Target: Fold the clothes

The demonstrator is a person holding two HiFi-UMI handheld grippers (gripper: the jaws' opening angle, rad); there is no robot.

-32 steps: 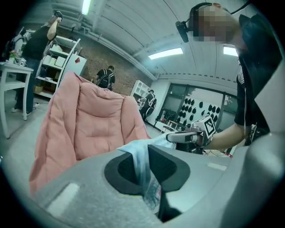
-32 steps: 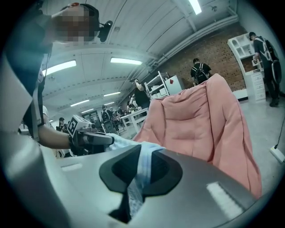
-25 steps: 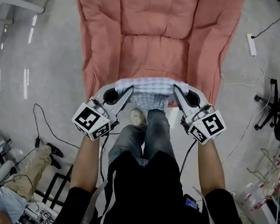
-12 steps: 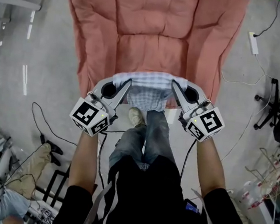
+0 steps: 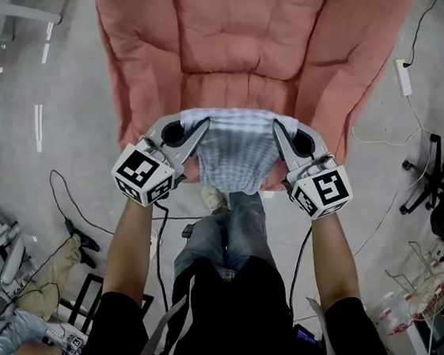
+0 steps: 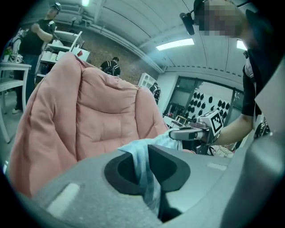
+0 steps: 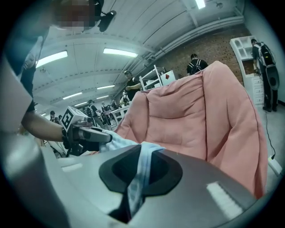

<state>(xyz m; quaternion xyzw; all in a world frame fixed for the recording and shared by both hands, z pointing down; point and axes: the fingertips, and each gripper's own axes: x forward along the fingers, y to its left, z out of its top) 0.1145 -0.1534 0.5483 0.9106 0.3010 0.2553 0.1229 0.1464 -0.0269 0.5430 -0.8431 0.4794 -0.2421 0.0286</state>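
A light blue checked garment (image 5: pixel 237 150) hangs stretched between my two grippers, just in front of the seat of a pink padded armchair (image 5: pixel 245 48). My left gripper (image 5: pixel 204 123) is shut on the garment's left top corner, and the cloth (image 6: pixel 144 171) runs down between its jaws. My right gripper (image 5: pixel 276 126) is shut on the right top corner, where a strip of the cloth (image 7: pixel 139 173) is pinched between its jaws. The garment's lower edge droops above the person's jeans and shoe (image 5: pixel 216 200).
The armchair fills the top middle of the head view, on a grey concrete floor (image 5: pixel 40 96). Cables (image 5: pixel 75 212) lie on the floor at left, a power strip (image 5: pixel 403 76) at right. A seated person (image 5: pixel 25 301) is at the lower left; office chairs (image 5: pixel 443 190) stand at right.
Both grippers have carried the garment forward toward the armchair seat. The cloth now hangs lower and longer between them, and the chair looms larger in the head view.
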